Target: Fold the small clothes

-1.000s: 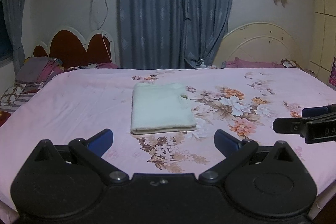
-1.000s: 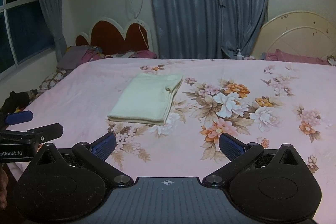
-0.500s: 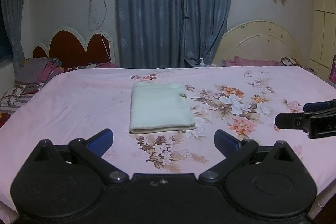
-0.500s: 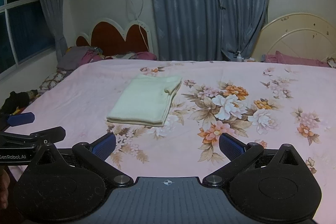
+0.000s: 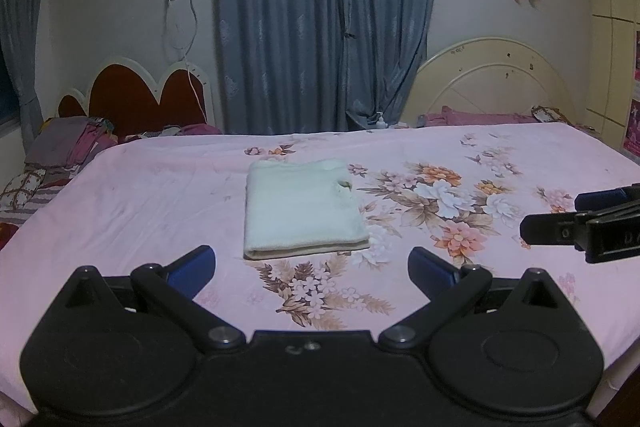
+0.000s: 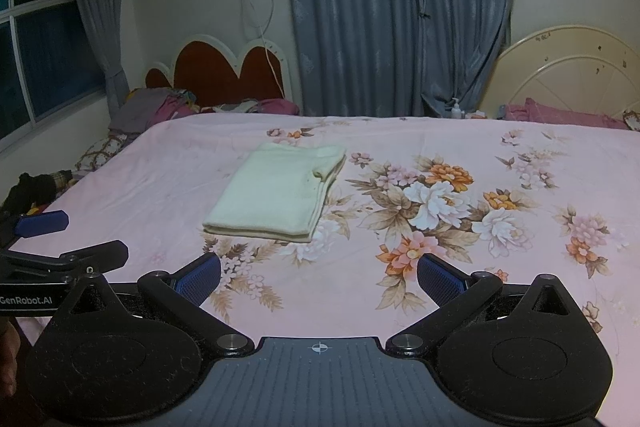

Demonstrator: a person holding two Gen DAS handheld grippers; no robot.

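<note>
Folded cream cloth (image 5: 302, 209) lies flat on pink floral bedsheet (image 5: 500, 167), long axis toward headboard. Left gripper (image 5: 311, 267) and right gripper (image 6: 319, 275) both spread, holding nothing.

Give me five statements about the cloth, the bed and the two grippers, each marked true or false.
1. The cloth lies folded on the bed. True.
2. The left gripper is shut on the cloth. False: its jaws are open and clear of it.
3. The right gripper holds nothing. True.
4. The cloth hangs off the bed's edge. False: it lies flat, well inside the edges.
5. The sheet is plain white. False: it is pink with flowers.
</note>
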